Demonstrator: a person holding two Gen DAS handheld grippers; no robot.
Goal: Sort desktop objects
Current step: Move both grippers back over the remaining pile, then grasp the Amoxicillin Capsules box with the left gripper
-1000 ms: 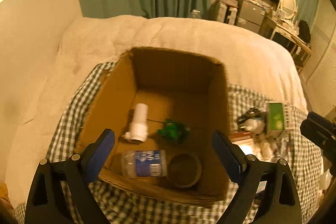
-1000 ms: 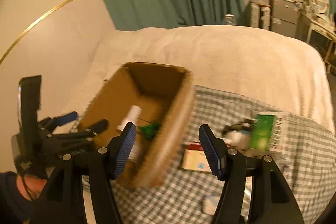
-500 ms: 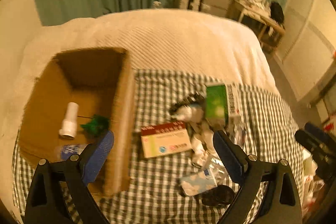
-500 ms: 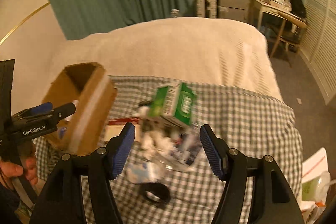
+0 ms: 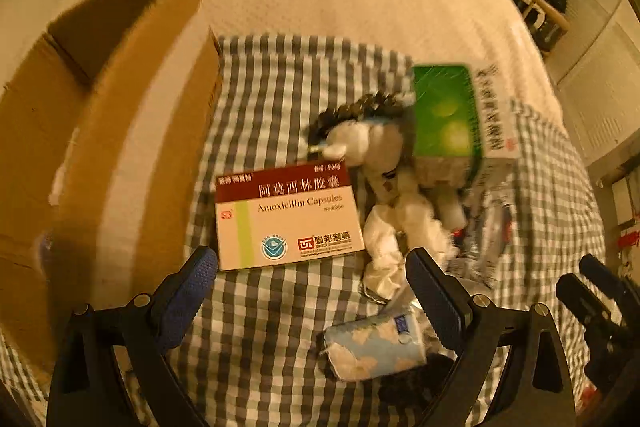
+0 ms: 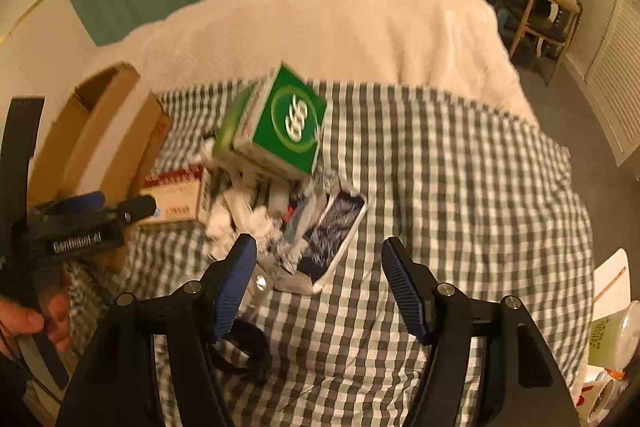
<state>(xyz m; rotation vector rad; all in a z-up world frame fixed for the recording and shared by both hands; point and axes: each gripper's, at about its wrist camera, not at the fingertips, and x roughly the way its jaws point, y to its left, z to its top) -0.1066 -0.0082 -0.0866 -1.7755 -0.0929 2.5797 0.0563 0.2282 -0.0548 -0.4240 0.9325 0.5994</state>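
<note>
While both claws hang wide open and empty above a checked cloth (image 5: 280,327), a heap of small goods waits ahead of them. From the left claw (image 5: 312,291), a red-and-white pill box (image 5: 286,219) lies flat just past the fingertips, nearer the left finger (image 5: 188,291). Beyond the right finger (image 5: 436,295) sprawls a white plush toy (image 5: 384,183), touching the pill box's far right corner, with a green carton (image 5: 444,115) leaning over it farther out. Just inside that right finger sits a pale blue tissue pack (image 5: 372,347). A cardboard box (image 5: 100,99) stands to the claw's left, its near wall blurred.

From the right claw (image 6: 316,275), the green carton (image 6: 280,127) rests tilted on top of the heap, ahead and to the left. A phone-like slab (image 6: 336,235) lies between the fingers' line and the heap, close to the left finger (image 6: 236,279). A dark strap (image 6: 244,351) shows beneath that finger. Far left, a hand (image 6: 36,319) grips the other claw.
</note>
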